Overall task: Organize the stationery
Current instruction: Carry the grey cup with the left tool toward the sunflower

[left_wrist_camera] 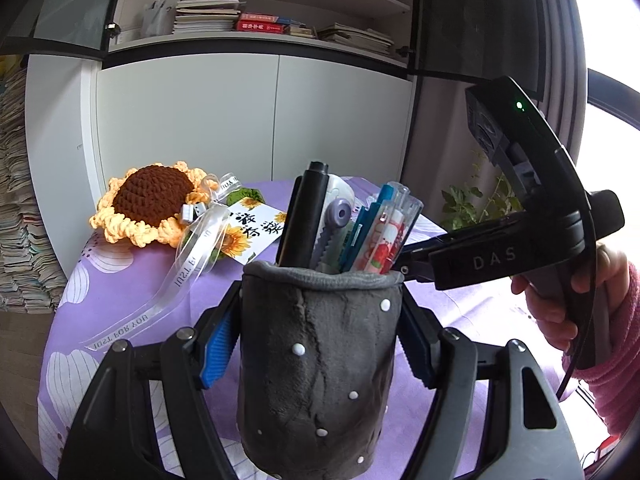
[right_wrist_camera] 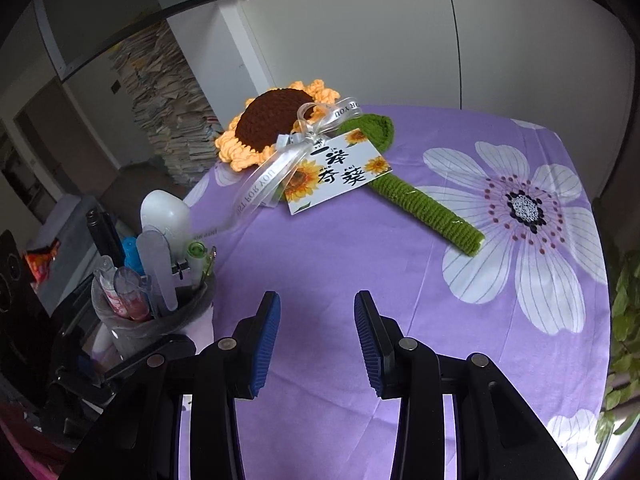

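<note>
From the left wrist camera, my left gripper (left_wrist_camera: 316, 344) clamps a grey plush pen holder (left_wrist_camera: 320, 364) upright between its blue pads (left_wrist_camera: 218, 344), above a purple floral tablecloth (left_wrist_camera: 120, 292). The holder brims with stationery: a black marker (left_wrist_camera: 304, 216), a correction tape (left_wrist_camera: 338, 212) and several pens (left_wrist_camera: 384, 232) (one with a pink print). My right gripper (left_wrist_camera: 404, 262) reaches in from the right, tips at the holder's rim, gripped by a hand (left_wrist_camera: 556, 300) in a pink sleeve (left_wrist_camera: 616, 364). A crocheted sunflower (left_wrist_camera: 148, 204) with a ribbon (left_wrist_camera: 188, 256) and card (left_wrist_camera: 250, 232) lies behind.

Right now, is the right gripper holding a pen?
No, the right gripper is open and empty, with only the purple cloth showing between its blue pads.
</note>
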`<state>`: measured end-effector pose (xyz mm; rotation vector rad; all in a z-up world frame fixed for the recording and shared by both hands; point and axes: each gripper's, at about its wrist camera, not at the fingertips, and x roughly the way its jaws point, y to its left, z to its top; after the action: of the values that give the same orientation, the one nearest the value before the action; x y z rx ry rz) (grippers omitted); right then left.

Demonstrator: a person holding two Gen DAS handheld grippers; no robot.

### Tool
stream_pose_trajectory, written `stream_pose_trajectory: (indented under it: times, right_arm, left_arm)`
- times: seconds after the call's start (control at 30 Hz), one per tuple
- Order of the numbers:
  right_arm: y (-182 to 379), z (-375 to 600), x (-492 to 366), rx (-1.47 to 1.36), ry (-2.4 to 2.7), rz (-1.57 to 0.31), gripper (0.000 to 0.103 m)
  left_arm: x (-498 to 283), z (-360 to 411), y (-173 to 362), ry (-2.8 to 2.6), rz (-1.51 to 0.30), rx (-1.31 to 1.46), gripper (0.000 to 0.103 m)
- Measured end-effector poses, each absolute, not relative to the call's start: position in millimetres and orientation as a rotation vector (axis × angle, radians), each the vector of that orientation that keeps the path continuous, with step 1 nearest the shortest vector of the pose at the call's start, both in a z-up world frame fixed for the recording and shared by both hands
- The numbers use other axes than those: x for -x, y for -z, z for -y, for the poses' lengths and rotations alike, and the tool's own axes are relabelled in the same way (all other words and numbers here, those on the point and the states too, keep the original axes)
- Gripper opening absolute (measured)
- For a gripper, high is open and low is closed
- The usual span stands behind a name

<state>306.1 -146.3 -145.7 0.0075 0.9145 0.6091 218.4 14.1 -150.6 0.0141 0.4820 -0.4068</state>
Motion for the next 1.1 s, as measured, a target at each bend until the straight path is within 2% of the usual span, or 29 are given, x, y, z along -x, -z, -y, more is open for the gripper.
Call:
stream_pose_trajectory:
  times: [0.43,1.1]
  right_arm:
    - [147.0,151.0,-300.1,-0.012,-0.683,-0.943,0.039]
    - [120.8,157.2,-281.9,0.014,-0.689,-0.819,0.039]
  left_arm:
    - [-218.8,-4.0,153.1,0.433,-0.487,-0.051,0.070]
    - [-227.1,5.2,155.6,0.425,-0.509,-0.089,0.069]
